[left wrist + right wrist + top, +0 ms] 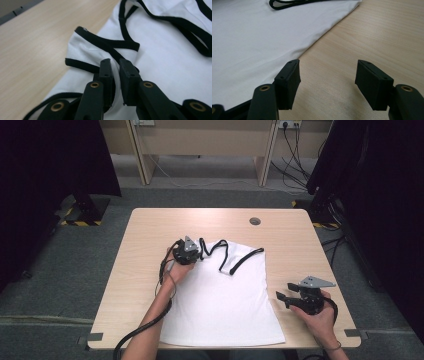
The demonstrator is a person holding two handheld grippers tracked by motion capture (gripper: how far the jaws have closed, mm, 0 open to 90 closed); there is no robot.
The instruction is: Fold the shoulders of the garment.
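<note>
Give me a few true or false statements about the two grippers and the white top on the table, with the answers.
1. The left gripper is shut on a fold of the white top. True.
2. The right gripper holds the top's hem. False: its jaws stand open over the bare table, beside the top's edge.
3. The top has black trim. True.
4. The top hangs off the table's far edge. False: it lies flat near the person's side.
</note>
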